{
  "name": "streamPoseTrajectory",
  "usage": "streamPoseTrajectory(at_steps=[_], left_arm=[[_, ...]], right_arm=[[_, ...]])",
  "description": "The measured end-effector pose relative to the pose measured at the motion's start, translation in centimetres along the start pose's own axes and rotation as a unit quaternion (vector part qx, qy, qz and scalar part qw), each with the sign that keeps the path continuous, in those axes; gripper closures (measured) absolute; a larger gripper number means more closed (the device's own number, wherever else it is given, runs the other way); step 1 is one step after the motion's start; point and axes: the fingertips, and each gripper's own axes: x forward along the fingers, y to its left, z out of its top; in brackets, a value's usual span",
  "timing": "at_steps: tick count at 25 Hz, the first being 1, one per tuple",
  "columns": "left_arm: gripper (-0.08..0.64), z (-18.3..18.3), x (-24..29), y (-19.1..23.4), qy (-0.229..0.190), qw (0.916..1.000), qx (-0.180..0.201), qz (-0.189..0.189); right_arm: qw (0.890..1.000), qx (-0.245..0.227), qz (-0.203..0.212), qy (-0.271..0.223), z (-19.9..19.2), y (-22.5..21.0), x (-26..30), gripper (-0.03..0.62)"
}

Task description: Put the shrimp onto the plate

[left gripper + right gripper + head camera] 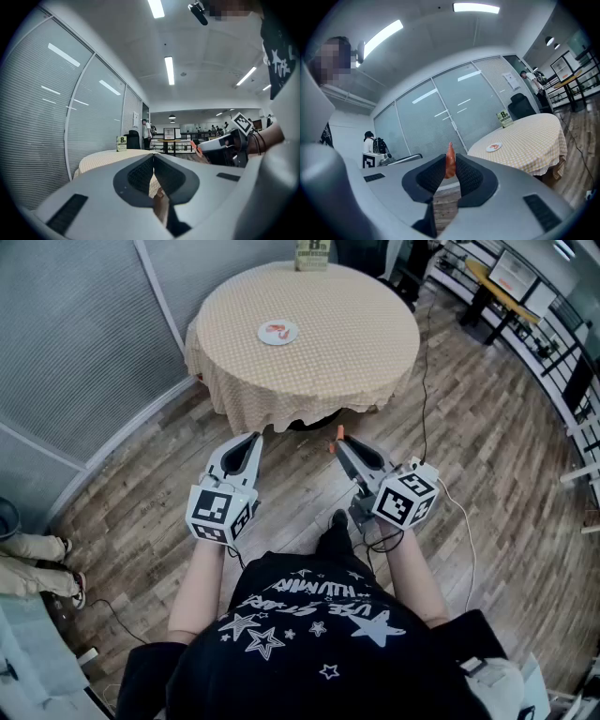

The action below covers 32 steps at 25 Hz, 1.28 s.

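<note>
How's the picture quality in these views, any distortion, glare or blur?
Head view: strong fisheye, floor planks curve; table evenly lit. Left gripper view: ceiling lights glare white, corners vignetted black. Right gripper view: shrimp sharp between the jaws, plate small but clear.

My head camera is looking steeply down from above my shoulders, taking in my left gripper (254, 438) and right gripper (339, 438) close below and the round bench (356, 334) farther ahead. The left gripper view is sitting low behind its jaws, facing forward and somewhat upward, with the bench beyond and the right gripper at its right. The right gripper view is looking along its jaws toward the bench on its right. All three are sharing the bench.
</note>
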Motion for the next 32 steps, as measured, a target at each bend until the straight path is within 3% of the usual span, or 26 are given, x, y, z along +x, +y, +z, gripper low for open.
streamPoseTrajectory(at_steps=[14, 20, 24, 32], left_arm=[[0.551, -1.4, -1.3, -0.1, 0.015, 0.9998, -0.009, 0.003], [0.551, -1.7, -0.2, -0.1, 0.028, 0.9995, -0.013, 0.009], [0.551, -2.3, 1.3, -0.5, 0.039, 0.9992, -0.011, 0.006], [0.551, -2.0, 7.0, 0.6, 0.046, 0.9980, -0.019, 0.038]], right_arm=[[1.000, 0.014, 0.000, 0.007, -2.0, 0.3, 0.2, 0.526], [0.999, 0.041, -0.002, -0.004, -1.6, -0.9, 0.3, 0.526], [0.999, 0.051, 0.002, 0.003, -1.7, -3.0, 0.6, 0.526], [0.998, 0.064, 0.023, 0.006, 1.7, -9.0, 3.3, 0.526]])
